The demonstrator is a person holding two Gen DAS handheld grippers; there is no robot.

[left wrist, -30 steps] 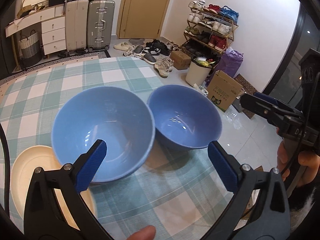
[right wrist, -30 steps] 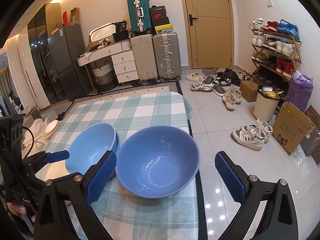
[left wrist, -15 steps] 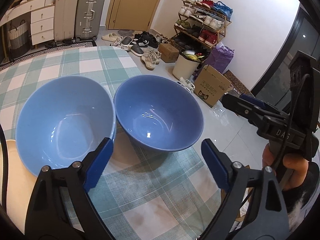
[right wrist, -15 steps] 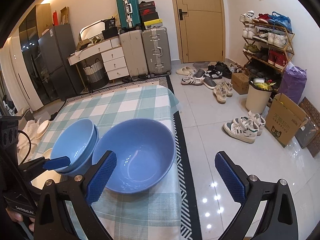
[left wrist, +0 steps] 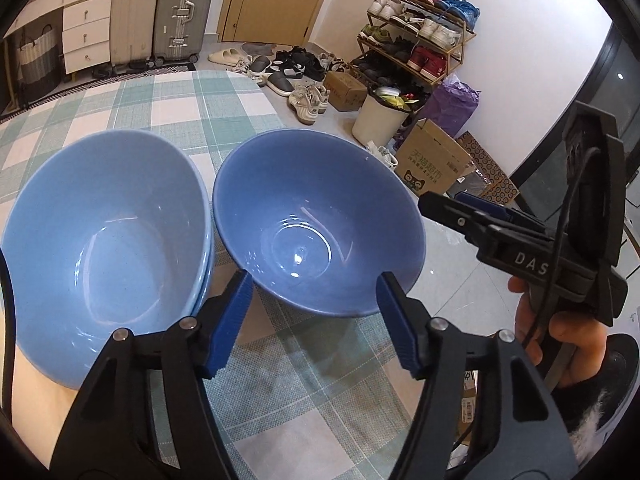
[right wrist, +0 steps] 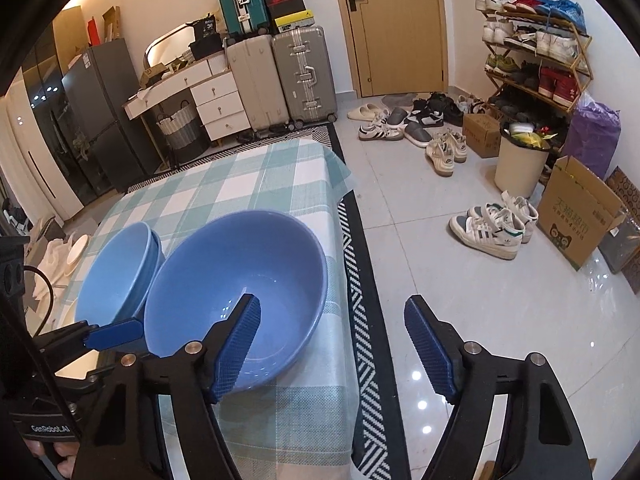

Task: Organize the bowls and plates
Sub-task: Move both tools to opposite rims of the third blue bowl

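Note:
A single blue bowl (left wrist: 316,220) (right wrist: 236,280) stands near the right edge of the checked tablecloth (left wrist: 328,380). Left of it is a stack of two blue bowls (left wrist: 104,232) (right wrist: 116,276), resting on a cream plate (left wrist: 24,380). My left gripper (left wrist: 312,320) hovers at the single bowl's near rim. Its jaws are closing, with that rim between the fingertips and no pad pressing. My right gripper (right wrist: 332,344) (left wrist: 480,216) straddles the bowl's right rim, one finger (right wrist: 236,344) over the inside and the other beyond the table edge. Its jaws are closing too, without contact.
The table ends just right of the single bowl, above a striped rug (right wrist: 360,280) and tiled floor. Shoes (right wrist: 492,228), a bin (right wrist: 518,164), a cardboard box (right wrist: 576,216) and a shoe rack (right wrist: 532,52) lie to the right. White plates (right wrist: 78,248) sit far left.
Both grippers have come down and closer to the single bowl, and both pairs of jaws have narrowed. The left gripper has shifted from in front of the stacked bowls to the single bowl.

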